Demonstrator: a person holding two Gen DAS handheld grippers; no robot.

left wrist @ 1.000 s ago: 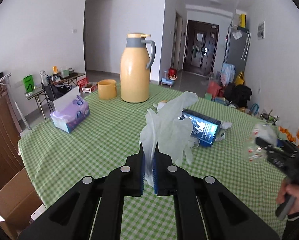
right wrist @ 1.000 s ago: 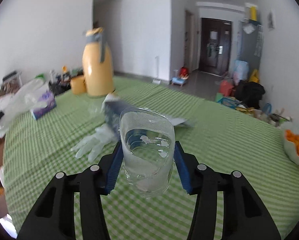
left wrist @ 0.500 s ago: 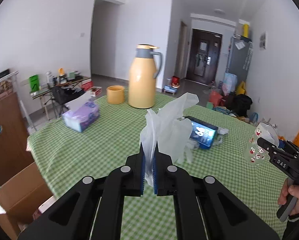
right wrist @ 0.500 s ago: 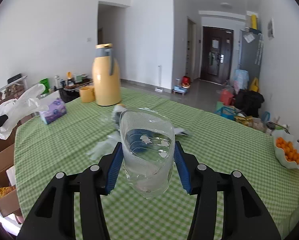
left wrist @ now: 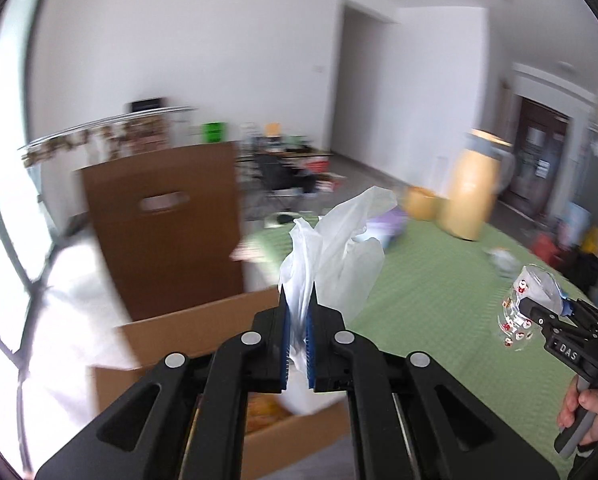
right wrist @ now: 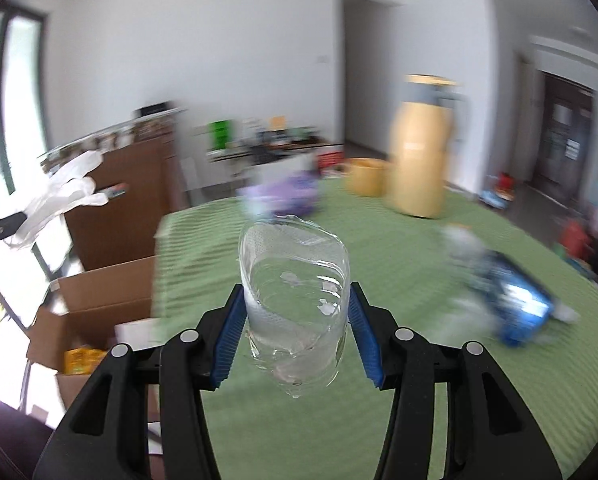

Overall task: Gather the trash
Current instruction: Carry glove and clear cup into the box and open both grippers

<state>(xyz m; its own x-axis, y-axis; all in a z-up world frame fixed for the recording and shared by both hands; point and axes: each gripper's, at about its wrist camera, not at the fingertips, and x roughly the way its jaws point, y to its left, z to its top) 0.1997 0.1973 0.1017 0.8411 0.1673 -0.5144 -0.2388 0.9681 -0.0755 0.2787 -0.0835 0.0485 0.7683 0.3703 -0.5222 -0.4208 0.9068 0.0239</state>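
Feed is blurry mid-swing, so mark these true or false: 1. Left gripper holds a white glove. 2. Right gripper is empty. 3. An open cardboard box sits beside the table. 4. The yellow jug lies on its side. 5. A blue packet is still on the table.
1. True: the left gripper is shut on the glove.
2. False: the right gripper clamps a clear cup.
3. True: the box stands open at the table edge.
4. False: the jug stands upright.
5. True: the packet lies there.
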